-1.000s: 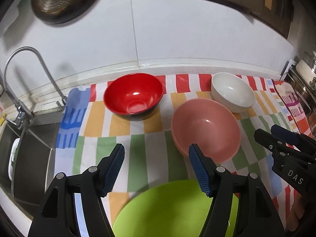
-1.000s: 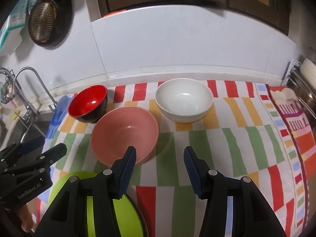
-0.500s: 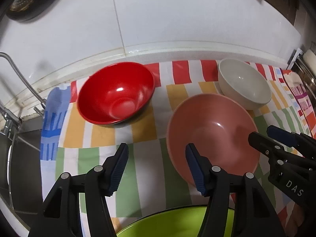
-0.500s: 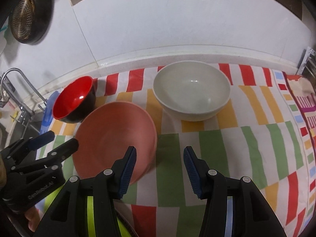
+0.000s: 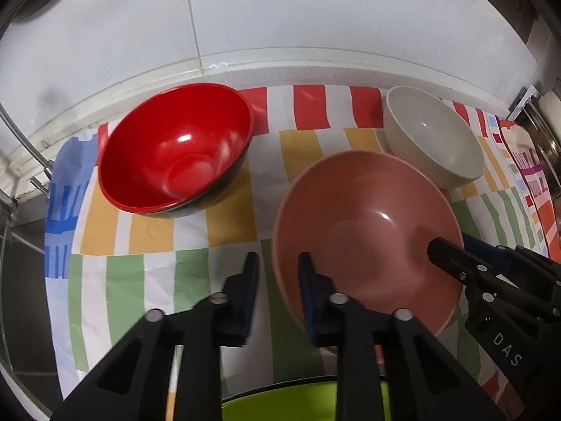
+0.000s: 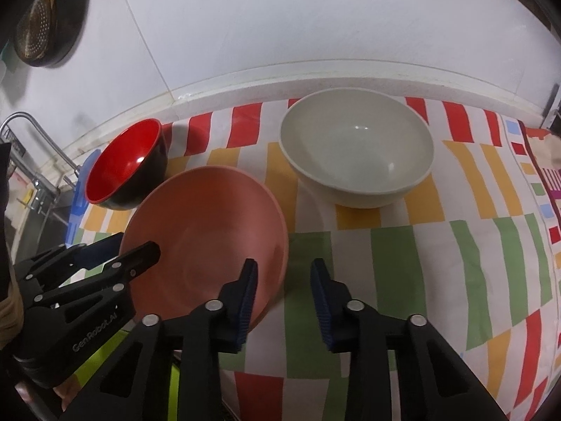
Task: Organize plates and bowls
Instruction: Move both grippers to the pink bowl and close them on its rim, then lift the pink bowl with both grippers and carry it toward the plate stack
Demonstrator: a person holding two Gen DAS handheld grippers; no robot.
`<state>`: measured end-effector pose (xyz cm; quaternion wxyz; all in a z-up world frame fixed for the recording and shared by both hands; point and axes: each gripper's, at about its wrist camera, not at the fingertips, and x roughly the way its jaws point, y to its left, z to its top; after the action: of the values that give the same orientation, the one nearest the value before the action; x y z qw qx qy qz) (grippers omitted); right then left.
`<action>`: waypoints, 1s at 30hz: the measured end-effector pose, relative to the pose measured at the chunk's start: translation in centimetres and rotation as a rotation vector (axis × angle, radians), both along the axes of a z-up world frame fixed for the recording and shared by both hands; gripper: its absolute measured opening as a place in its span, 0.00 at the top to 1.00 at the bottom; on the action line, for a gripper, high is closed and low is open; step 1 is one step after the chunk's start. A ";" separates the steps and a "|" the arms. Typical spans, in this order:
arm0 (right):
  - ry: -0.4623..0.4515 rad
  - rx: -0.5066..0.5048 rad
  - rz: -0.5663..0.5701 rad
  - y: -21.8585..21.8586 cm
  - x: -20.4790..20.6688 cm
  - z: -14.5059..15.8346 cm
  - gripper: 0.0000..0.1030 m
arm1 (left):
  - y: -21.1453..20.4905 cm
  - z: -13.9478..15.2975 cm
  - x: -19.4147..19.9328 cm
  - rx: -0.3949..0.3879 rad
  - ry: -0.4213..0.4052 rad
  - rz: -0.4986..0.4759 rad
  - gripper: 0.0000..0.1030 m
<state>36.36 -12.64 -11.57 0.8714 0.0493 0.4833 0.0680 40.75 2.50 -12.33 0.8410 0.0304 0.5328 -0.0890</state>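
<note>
A pink bowl (image 5: 368, 235) sits on the striped cloth, also in the right wrist view (image 6: 210, 242). My left gripper (image 5: 278, 280) is open and straddles its left rim, one finger inside, one outside. My right gripper (image 6: 284, 291) is open and straddles its right rim the same way. A red bowl (image 5: 175, 154) with a black outside stands at the back left, and a white bowl (image 6: 357, 147) at the back right. A green plate (image 5: 301, 400) lies at the near edge, under my grippers.
The striped cloth (image 6: 455, 245) covers the counter up to the white tiled wall. A sink with a tap (image 6: 31, 140) lies to the left. A dark colander (image 6: 45, 28) hangs on the wall. A rack edge (image 5: 540, 119) shows at far right.
Both grippers have moved forward and down to the pink bowl and now straddle its rim. Their jaws have narrowed but stay open. The bowls have not moved.
</note>
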 end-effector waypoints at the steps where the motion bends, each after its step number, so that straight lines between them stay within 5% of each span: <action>1: 0.003 0.003 0.003 0.1 0.1 -0.1 0.76 | -0.1 0.0 0.0 -0.008 0.004 -0.002 0.84; 5: 0.008 0.015 0.016 0.4 0.3 -0.1 0.85 | -0.5 0.1 0.0 -0.005 0.002 0.001 0.87; 17: -0.012 0.026 -0.002 -0.1 -0.8 1.4 0.86 | -0.7 2.6 -2.0 -0.038 -0.033 0.019 0.88; 30: -0.084 0.018 -0.040 -2.8 -6.5 5.2 0.86 | -3.6 6.2 -8.0 -0.059 -0.092 -0.038 0.87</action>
<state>29.88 -15.47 -6.34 0.8917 0.0636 0.4444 0.0569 32.80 -1.13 -6.16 0.8632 0.0198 0.4901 -0.1191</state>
